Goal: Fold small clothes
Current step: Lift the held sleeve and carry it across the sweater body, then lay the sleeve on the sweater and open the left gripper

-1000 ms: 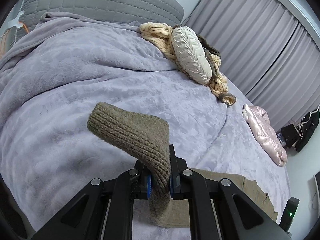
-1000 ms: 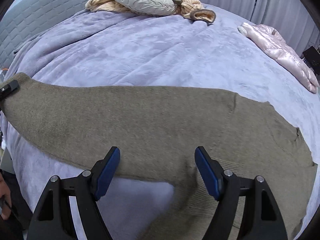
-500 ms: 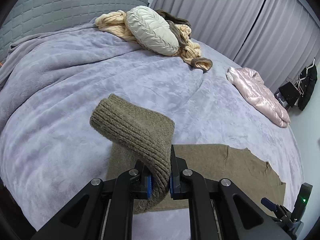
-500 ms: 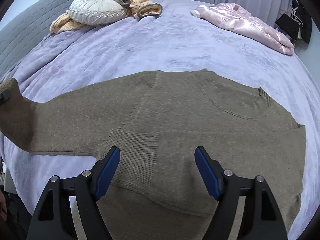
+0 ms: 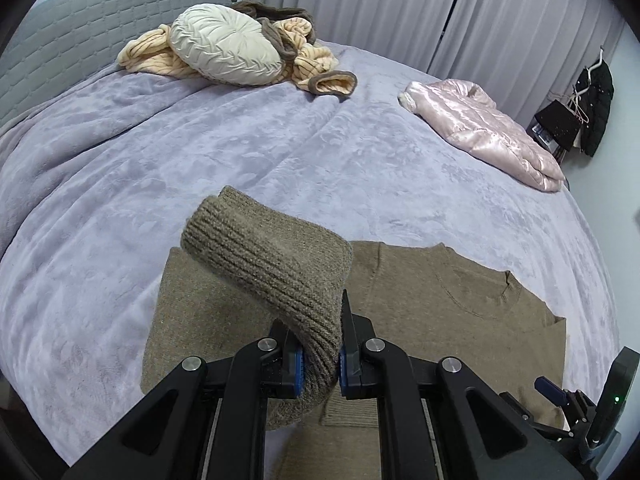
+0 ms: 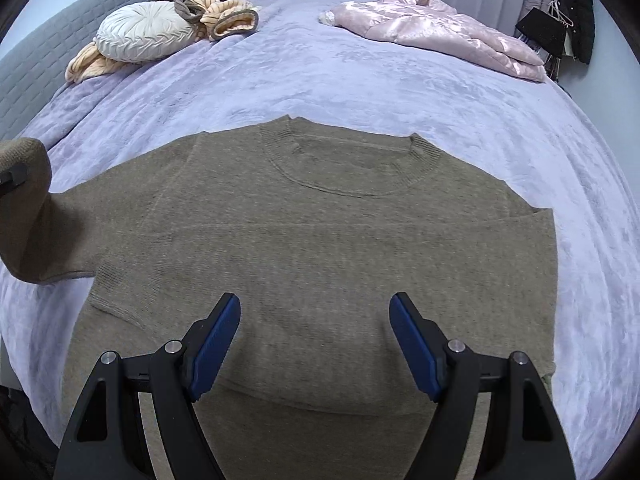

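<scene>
An olive-brown knit sweater (image 6: pixel 320 232) lies flat on the lilac bed, neckline away from me. My left gripper (image 5: pixel 320 354) is shut on the ribbed cuff of the sweater's left sleeve (image 5: pixel 272 264) and holds it lifted over the sleeve, which is doubled back toward the body (image 5: pixel 452 300). The lifted sleeve end shows at the left edge of the right wrist view (image 6: pixel 24 200). My right gripper (image 6: pixel 316 344) is open and empty, hovering over the sweater's lower middle near the hem. The right sleeve is folded in along the right side (image 6: pixel 536 240).
A cream round cushion (image 5: pixel 226 50) and a peach knit blanket (image 5: pixel 308 60) lie at the head of the bed by the grey headboard (image 5: pixel 80 52). A pink padded jacket (image 5: pixel 484 132) lies at the far right. Grey curtains (image 5: pixel 400 8) hang behind.
My left gripper has carried the sleeve cuff rightward over the sweater, folding the sleeve back. My right gripper has swung right from the sleeve to the sweater's middle, staying open.
</scene>
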`<state>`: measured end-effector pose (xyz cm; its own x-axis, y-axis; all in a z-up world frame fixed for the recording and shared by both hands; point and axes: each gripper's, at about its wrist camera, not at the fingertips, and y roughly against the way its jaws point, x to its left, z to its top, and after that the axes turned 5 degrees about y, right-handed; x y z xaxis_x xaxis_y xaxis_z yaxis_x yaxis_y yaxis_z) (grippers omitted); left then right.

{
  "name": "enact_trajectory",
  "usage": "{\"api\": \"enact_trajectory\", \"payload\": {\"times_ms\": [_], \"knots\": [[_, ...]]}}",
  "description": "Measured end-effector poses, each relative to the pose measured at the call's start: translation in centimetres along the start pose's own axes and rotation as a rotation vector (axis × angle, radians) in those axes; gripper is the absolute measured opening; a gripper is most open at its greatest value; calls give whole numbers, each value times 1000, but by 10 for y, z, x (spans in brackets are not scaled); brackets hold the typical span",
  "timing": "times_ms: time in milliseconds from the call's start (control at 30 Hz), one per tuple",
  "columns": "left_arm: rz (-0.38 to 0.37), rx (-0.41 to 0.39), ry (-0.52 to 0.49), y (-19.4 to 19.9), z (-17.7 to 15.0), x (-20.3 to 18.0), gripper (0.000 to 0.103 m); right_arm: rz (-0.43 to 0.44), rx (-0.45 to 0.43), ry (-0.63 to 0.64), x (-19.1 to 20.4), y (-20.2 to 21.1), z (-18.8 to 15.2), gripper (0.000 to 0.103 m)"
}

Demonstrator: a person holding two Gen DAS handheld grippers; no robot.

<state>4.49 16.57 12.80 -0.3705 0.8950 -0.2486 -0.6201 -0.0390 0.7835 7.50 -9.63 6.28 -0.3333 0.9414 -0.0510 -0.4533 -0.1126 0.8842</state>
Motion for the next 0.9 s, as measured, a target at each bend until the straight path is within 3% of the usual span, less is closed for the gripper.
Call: {"api": "enact_trajectory", "payload": {"times_ms": [433, 700, 900], "knots": [[-67, 4, -188, 19, -25, -145, 13, 2, -40, -88, -80, 19, -22, 80], [-100, 44, -347, 15, -76, -242, 13, -19, -69, -174, -137, 34, -42, 80], [-93, 94, -442, 0, -117, -286, 13, -23, -72, -246, -174, 35, -63, 80]]}}
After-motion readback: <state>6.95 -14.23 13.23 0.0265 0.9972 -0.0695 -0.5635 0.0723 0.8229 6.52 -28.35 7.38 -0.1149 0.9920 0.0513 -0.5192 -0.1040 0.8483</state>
